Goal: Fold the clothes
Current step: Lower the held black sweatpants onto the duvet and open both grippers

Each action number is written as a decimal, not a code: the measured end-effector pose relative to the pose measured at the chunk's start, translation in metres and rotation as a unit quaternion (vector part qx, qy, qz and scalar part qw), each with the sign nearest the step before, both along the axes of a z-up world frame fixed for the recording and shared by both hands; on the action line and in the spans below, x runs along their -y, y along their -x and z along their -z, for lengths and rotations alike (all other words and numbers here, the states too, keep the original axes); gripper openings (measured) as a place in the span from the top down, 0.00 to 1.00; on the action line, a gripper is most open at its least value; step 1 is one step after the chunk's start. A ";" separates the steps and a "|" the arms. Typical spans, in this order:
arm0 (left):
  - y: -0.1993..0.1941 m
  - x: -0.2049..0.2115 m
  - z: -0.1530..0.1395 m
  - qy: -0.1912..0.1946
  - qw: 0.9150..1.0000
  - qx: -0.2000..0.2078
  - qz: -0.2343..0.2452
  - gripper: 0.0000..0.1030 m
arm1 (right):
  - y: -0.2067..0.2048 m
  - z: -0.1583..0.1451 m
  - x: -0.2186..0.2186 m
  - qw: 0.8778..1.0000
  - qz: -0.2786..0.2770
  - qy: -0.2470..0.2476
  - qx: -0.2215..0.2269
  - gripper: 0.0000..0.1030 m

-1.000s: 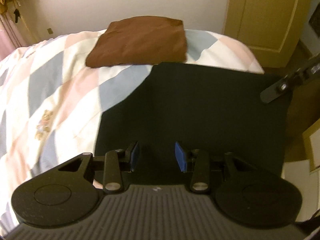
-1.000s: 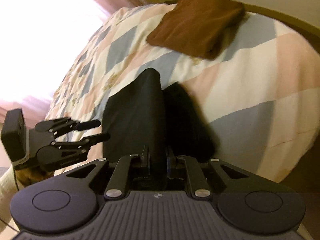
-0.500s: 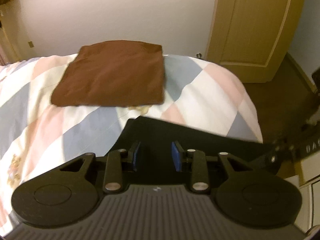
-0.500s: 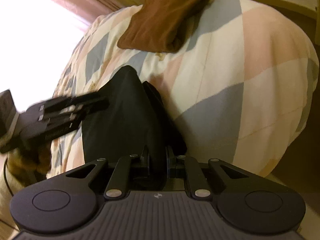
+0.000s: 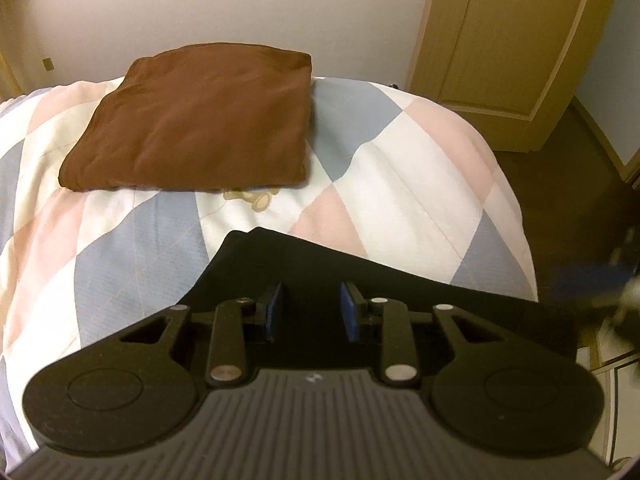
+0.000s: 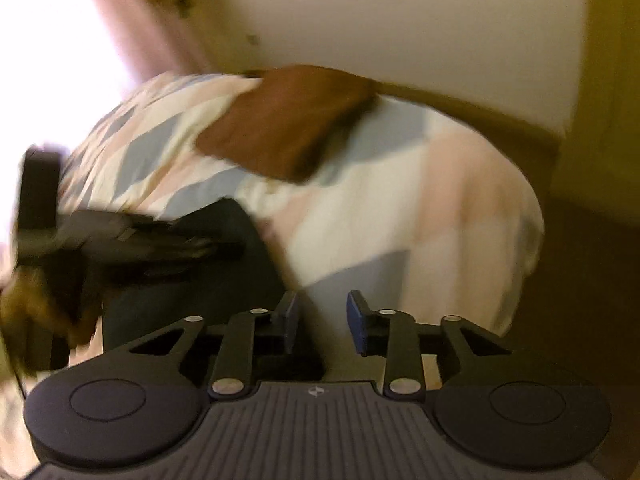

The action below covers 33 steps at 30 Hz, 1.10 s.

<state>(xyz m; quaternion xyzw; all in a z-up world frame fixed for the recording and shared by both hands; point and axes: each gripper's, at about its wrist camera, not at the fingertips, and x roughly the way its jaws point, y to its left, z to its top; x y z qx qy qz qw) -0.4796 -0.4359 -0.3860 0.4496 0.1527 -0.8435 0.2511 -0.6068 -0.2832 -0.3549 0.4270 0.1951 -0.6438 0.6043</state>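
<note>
R gripper (image 6: 318, 314): jaws opening now, blue pads apart w/ only quilt showing between them. 1 s ago they were pinched on the black garment (image 6: 240, 268); that grip is gone and the cloth now sits left of the jaws. R wrist view is heavily motion-blurred, so I can't tell if any hem touches the left pad.

L gripper (image 5: 310, 312): pads apart w/ a clear gap, hovering over the black garment (image 5: 360, 280), nothing pinched as far as I can see. Vs 1 s ago the gap is narrower. Whether the tips touch the fabric, can't tell, it's black on black. Seen from the R wrist view the L gripper (image 6: 224, 242) is a blurred dark shape lying across the garment's near-left part.

Garment: earlier it showed as a wide black panel filling the L view; now it shows a much shorter far edge, lying flat on the checked quilt (image 5: 420, 152). My read: a fold has just been laid down and released, so this pass is done. Next step is prob smoothing it or re-gripping for another fold.

Beyond it: the brown folded garment (image 5: 196, 120) is well apart from the black one, near the bed's far edge, untouched. Looks like the done pile. Behind that, wall and wooden door (image 5: 512, 32).
</note>
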 end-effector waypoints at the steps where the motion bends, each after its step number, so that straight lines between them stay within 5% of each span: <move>1: 0.001 -0.001 0.003 0.003 1.000 0.004 0.002 0.74 | -0.009 0.009 0.002 1.000 -0.015 -0.011 -0.014 0.75; 4: 0.003 -0.005 0.008 0.014 1.000 0.013 0.007 0.74 | -0.020 0.046 0.008 0.997 -0.028 -0.040 -0.053 0.74; 8: -0.024 -0.027 -0.015 0.040 0.999 0.012 -0.015 0.78 | -0.014 0.073 0.014 0.997 -0.045 -0.045 -0.045 0.74; 11: -0.055 -0.053 -0.035 0.047 0.998 0.011 -0.039 0.78 | -0.002 0.072 0.013 0.997 -0.047 -0.052 -0.026 0.78; 16: -0.098 -0.109 -0.034 -0.018 0.997 0.006 -0.073 0.78 | 0.000 0.070 0.013 0.997 -0.049 -0.056 -0.020 0.76; 21: -0.094 -0.136 0.005 -0.029 0.994 0.042 -0.094 0.78 | -0.010 0.070 0.014 0.996 -0.056 -0.057 -0.044 0.76; 27: -0.102 -0.141 -0.020 -0.031 0.993 -0.004 -0.112 0.78 | -0.024 0.036 0.000 0.996 -0.032 -0.027 -0.083 0.74; 30: -0.109 -0.149 -0.009 -0.049 0.992 0.017 -0.115 0.77 | -0.041 0.024 -0.013 0.996 -0.032 -0.016 -0.081 0.74; 33: -0.111 -0.151 -0.008 -0.059 0.991 0.034 -0.117 0.75 | -0.059 0.045 -0.012 0.991 -0.053 -0.056 -0.105 0.73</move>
